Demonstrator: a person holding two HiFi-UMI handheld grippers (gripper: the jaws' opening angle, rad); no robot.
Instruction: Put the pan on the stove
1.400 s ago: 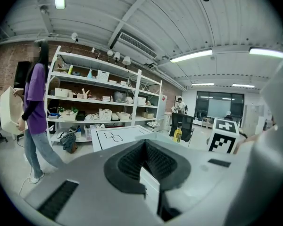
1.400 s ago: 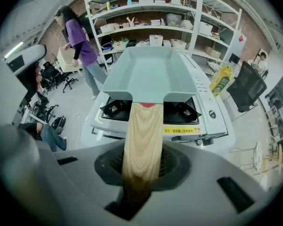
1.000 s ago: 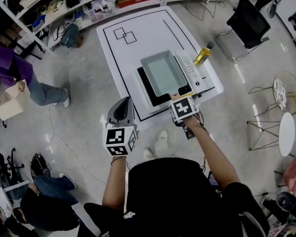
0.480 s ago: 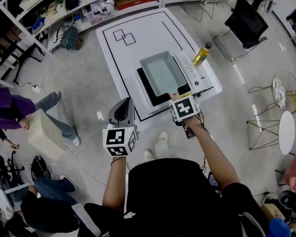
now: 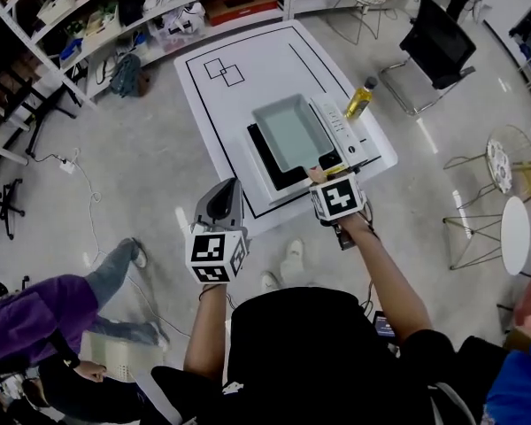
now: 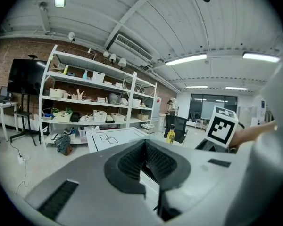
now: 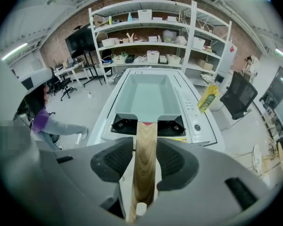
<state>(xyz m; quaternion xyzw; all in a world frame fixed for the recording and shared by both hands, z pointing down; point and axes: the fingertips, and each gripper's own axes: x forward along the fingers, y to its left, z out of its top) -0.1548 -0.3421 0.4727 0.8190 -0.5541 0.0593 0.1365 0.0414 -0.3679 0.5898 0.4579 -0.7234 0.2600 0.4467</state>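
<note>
- The right gripper (image 7: 145, 147) has its jaws opening. The pan's wooden handle (image 7: 144, 173) runs straight between the two black pads, which stand just off its sides rather than pressing on it.
- In the head view, the right gripper (image 5: 323, 175) sits at the near edge of the table, and its marker cube faces up.
- The pan (image 7: 146, 95) is a pale grey-green rectangular one. It rests flat on the black stove (image 7: 118, 124), with its handle pointing back toward the person.
- From above, the pan (image 5: 292, 131) covers most of the stove (image 5: 258, 153); dark strips of it show along the left side and near edge.
- A white control panel (image 5: 336, 122) with a row of buttons runs along the right side of the stove.
- The left gripper (image 6: 145, 159) has its ribbed pads closed together with nothing between them.
- In the head view, the left gripper (image 5: 221, 193) is held in the air off the table's near edge, well apart from the pan.
- The white table (image 5: 248, 69) carries black outline markings.
- A yellow oil bottle (image 5: 361, 98) stands near the table's right edge, just beyond the control panel.
- A black chair (image 5: 438, 47) stands to the right of the table.
- Shelves (image 5: 159, 7) with boxes line the far wall.
- A person in purple (image 5: 35, 312) is on the floor at the lower left.
</note>
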